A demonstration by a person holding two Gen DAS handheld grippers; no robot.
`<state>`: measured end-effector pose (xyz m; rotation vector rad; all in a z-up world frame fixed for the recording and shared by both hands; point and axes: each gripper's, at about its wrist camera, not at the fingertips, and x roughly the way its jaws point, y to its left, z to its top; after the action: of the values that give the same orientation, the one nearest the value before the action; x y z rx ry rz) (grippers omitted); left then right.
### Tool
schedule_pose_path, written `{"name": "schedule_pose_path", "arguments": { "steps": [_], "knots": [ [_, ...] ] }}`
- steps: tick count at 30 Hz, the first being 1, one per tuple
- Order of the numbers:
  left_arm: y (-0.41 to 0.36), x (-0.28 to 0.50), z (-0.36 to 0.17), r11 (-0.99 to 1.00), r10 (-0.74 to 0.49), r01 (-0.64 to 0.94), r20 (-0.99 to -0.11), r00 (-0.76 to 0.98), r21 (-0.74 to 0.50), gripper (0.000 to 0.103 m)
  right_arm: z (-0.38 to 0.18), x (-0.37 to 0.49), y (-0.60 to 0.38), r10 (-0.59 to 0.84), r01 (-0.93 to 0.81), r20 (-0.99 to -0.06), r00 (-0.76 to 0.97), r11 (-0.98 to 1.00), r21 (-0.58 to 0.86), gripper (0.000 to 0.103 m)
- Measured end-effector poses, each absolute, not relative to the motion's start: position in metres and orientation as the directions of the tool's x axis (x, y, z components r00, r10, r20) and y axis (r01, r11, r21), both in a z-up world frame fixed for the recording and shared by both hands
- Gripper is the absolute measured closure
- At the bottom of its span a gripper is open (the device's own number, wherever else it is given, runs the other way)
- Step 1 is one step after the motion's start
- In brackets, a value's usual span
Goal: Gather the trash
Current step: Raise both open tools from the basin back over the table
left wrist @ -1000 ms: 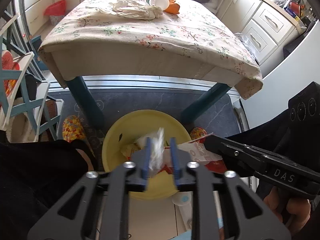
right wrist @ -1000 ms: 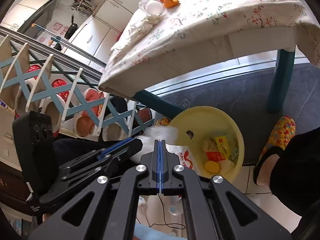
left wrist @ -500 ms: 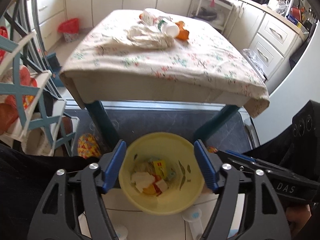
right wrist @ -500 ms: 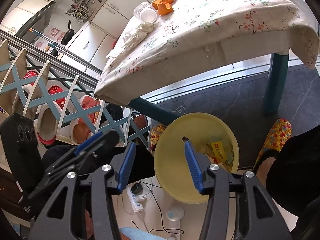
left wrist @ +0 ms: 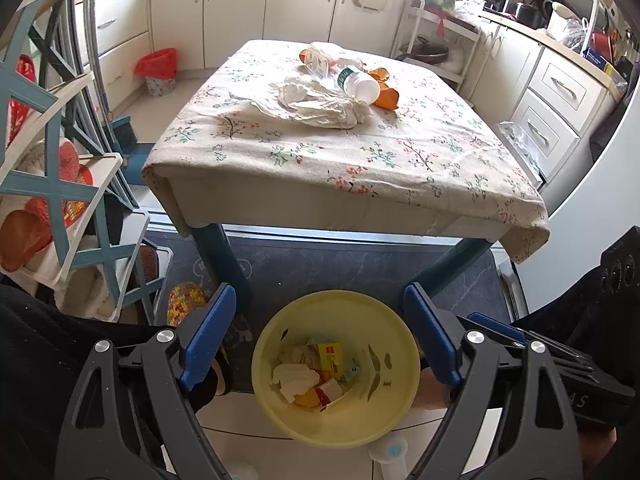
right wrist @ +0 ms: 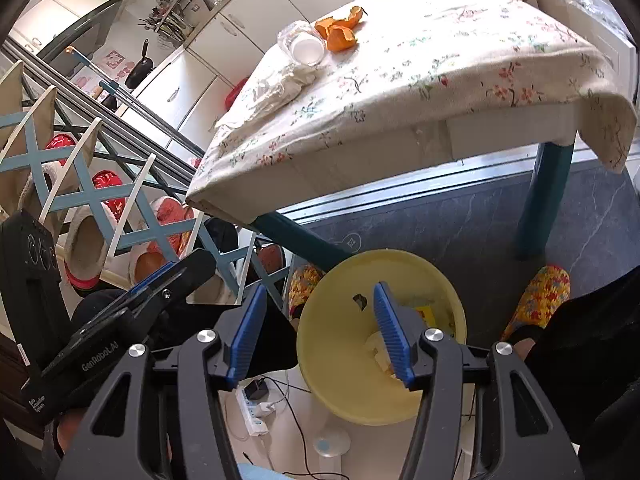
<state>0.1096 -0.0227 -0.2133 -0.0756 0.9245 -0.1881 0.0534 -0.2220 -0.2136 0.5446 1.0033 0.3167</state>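
Surroundings: ahead of and above both grippers stands a table [left wrist: 400, 216] with a floral cloth and teal legs. A blue-and-white rack [left wrist: 60, 216] holding slippers sits left of the left gripper [left wrist: 324, 344]. On the dark floor mat [left wrist: 340, 268], just beyond the fingertips, a patterned slipper [left wrist: 184, 308] shows beside the near left table leg. A white power strip [right wrist: 252, 404] with cable lies on the tile below the right gripper [right wrist: 316, 332].

Trash still on the table, far ahead of the tools: crumpled white bag [left wrist: 320, 108], clear plastic bottle [left wrist: 352, 80] lying on its side, orange peel [left wrist: 386, 96] just beside the bottle.

Yellow bin [left wrist: 336, 364]: round, pale yellow plastic, directly beneath and between the left gripper's blue fingers [left wrist: 208, 336]; it holds white tissue, a yellow-red wrapper and orange scraps. From the right wrist camera the bin is under the right-hand finger.

Tool state: left jaws are opening, spread wide, nothing between them. Right jaws are opening, partly spread, nothing gripped.
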Motion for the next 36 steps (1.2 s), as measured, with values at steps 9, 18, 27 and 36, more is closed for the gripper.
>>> {"name": "schedule_pose_path", "arguments": {
  "steps": [9,18,27,36],
  "knots": [
    [-0.019,0.115,-0.210,0.985,-0.173,0.105,-0.774,0.610,-0.137,0.017,-0.205,0.056,-0.217,0.452,-0.038,-0.704,0.548,0.854,0.519,0.045],
    [-0.014,0.124,-0.207,0.988,-0.151,0.083,-0.767,0.624,-0.128,0.014,-0.201,0.062,-0.219,0.432,-0.040,-0.697,0.573,0.863,0.503,0.045],
    [0.008,0.152,-0.179,0.988,-0.132,0.029,-0.719,0.682,-0.154,0.012,-0.173,0.070,-0.220,0.377,-0.078,-0.656,0.653,0.896,0.437,0.044],
    [0.009,0.200,-0.160,0.989,-0.127,0.038,-0.705,0.698,-0.140,0.012,-0.148,0.100,-0.222,0.376,-0.118,-0.617,0.692,0.901,0.417,0.044]
  ]
}}
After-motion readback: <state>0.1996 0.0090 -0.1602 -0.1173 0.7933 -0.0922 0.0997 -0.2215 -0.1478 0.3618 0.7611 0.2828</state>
